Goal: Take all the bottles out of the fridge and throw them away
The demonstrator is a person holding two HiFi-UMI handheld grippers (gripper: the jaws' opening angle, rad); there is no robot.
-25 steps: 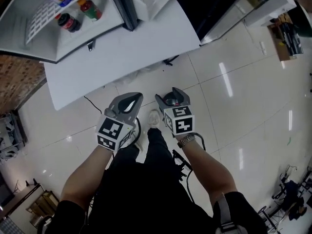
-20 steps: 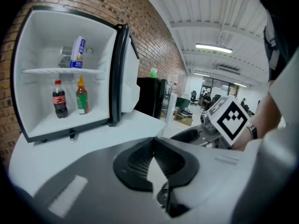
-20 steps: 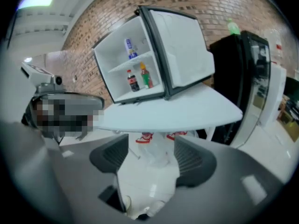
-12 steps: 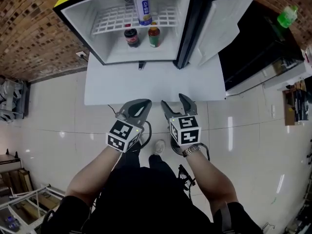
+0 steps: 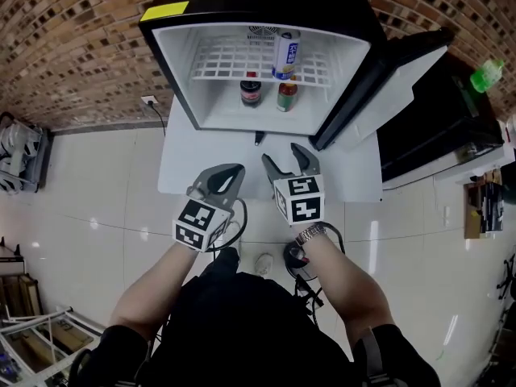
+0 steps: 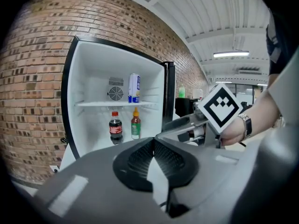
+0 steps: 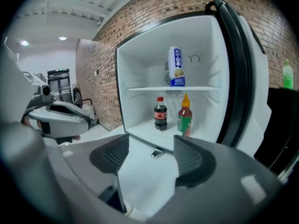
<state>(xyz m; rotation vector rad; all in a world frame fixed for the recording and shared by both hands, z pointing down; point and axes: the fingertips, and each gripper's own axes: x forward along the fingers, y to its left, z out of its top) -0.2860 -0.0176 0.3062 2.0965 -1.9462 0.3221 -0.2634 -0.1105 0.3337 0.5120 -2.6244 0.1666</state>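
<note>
Right, the fridge (image 5: 258,22) stands wide open ahead of me, its door (image 5: 387,79) swung off to the right, and everything I am after is inside it. A tall blue-and-white container (image 5: 285,53) stands on the wire shelf (image 5: 226,59); whether it is a can or a bottle I cannot tell from here. Below it, on the fridge floor, the cola bottle (image 5: 251,89) and the sauce bottle (image 5: 286,93) stand upright just beside each other. Nothing is picked up yet. My right gripper (image 5: 282,156) has its jaws spread with only air between them, so I judge it the one to lead. I would take the sauce bottle first, low around its body and square on, so I do not knock the cola over. My left gripper (image 5: 232,170) has its jaws pressed together, empty, and must be spread before it can help. Both hang short of the fridge, above the white platform (image 5: 347,176) it sits on. Around that are glossy pale floor tiles (image 5: 97,208), a brick wall (image 5: 72,47) behind, and a black cabinet (image 5: 439,127) to the right with a green bottle (image 5: 486,75) on top.
</note>
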